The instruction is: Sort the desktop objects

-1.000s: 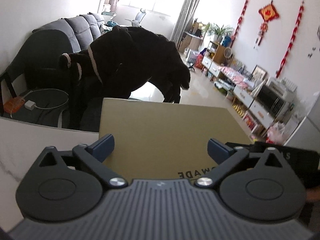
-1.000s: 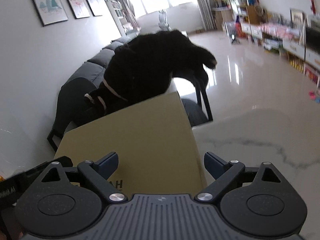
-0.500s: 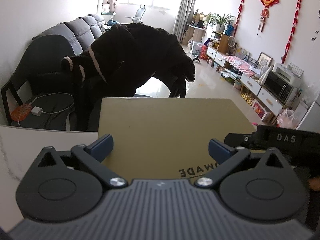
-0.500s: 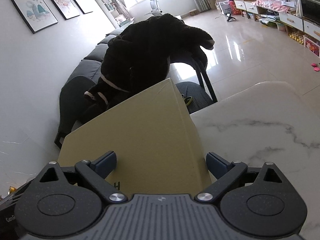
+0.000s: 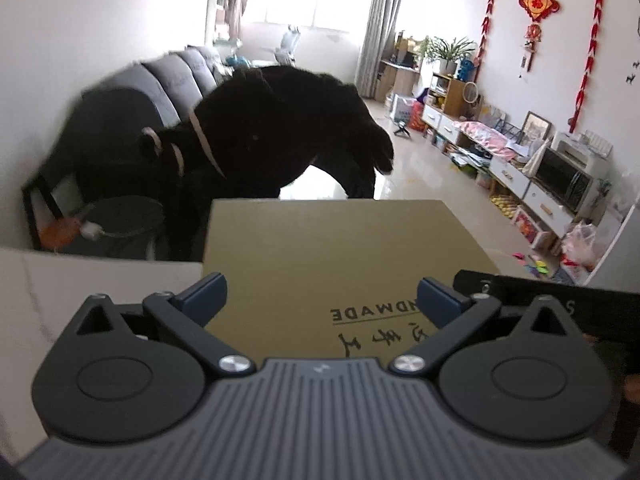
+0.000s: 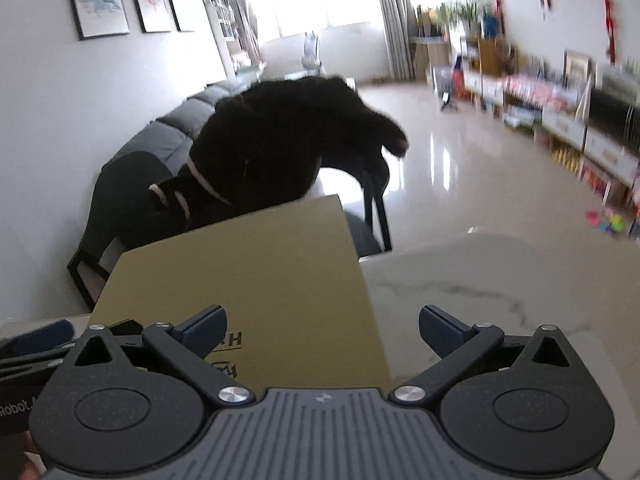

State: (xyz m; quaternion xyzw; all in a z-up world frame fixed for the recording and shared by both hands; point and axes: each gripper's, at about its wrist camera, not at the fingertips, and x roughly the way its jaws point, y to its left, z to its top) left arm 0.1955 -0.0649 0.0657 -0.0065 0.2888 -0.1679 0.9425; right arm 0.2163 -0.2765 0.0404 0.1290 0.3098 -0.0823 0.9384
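Note:
A tan cardboard box (image 5: pixel 332 256) with dark print on its lid stands on the white marble table (image 5: pixel 96 280). My left gripper (image 5: pixel 320 298) hovers over the box's near edge, fingers wide apart and open, and nothing is pinched. In the right wrist view the same box (image 6: pixel 248 280) fills the left half. My right gripper (image 6: pixel 322 324) is over its near right corner with its jaws opening; the box's right edge runs between the fingers and the pads do not press on it. Each gripper's black body shows at the other view's edge.
Behind the table's far edge a black coat (image 5: pixel 280 132) hangs over a chair (image 6: pixel 376 208). A grey sofa (image 5: pixel 160 92) lines the left wall. Bare marble (image 6: pixel 500 280) stretches right of the box. Cabinets and clutter (image 5: pixel 540 184) line the right wall.
Both grippers have drawn back and up from the box, so more of the lid's print shows. The right gripper's fingers have spread a little wider.

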